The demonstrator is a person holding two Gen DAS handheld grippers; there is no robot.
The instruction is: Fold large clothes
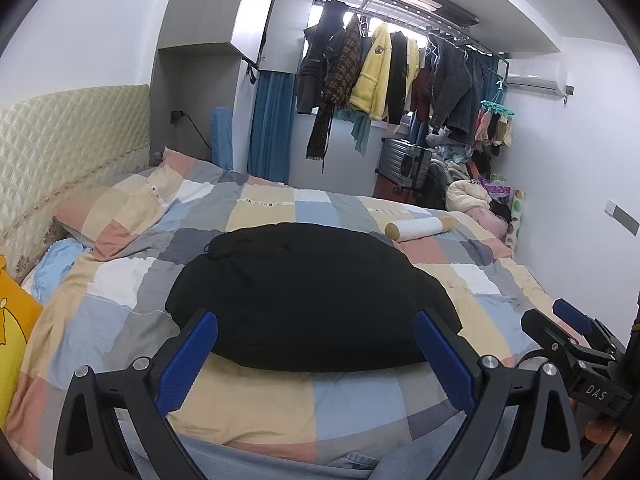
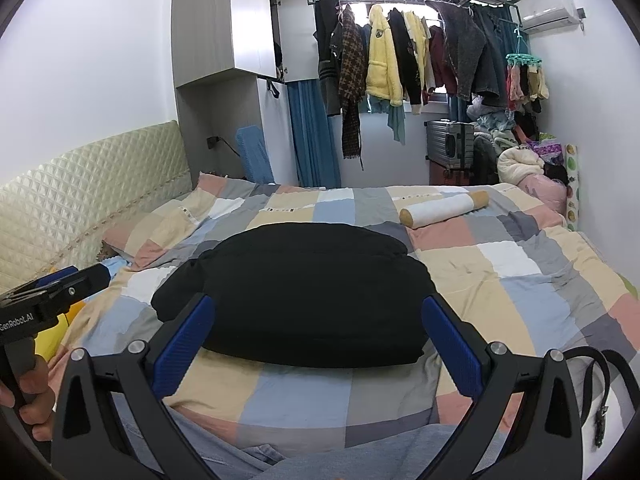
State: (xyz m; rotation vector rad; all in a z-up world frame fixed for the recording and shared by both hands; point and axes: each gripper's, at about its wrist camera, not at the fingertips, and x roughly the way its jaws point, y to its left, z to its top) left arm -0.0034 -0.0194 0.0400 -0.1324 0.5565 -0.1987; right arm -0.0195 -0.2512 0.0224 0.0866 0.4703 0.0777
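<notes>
A black garment [image 1: 304, 296] [image 2: 296, 296] lies folded into a thick bundle in the middle of the bed's checkered quilt [image 1: 248, 396] [image 2: 304, 400]. My left gripper [image 1: 316, 344] hovers just before the bundle's near edge, open, blue pads [image 1: 188, 356] wide apart with nothing between them. My right gripper [image 2: 318, 332] is open the same way, held above the near edge of the garment. Each gripper shows in the other's view: the right one [image 1: 576, 340] at the far right, the left one [image 2: 56, 292] at the far left with a hand below it.
A white bolster [image 1: 420, 228] [image 2: 444, 208] lies beyond the garment. A pillow [image 1: 112, 216] rests by the quilted headboard [image 1: 60, 148], a yellow cushion [image 1: 12, 332] at left. Hanging clothes [image 2: 400, 60], a suitcase [image 2: 448, 144] and a laundry pile stand past the bed. A black belt [image 2: 600, 384] lies at right.
</notes>
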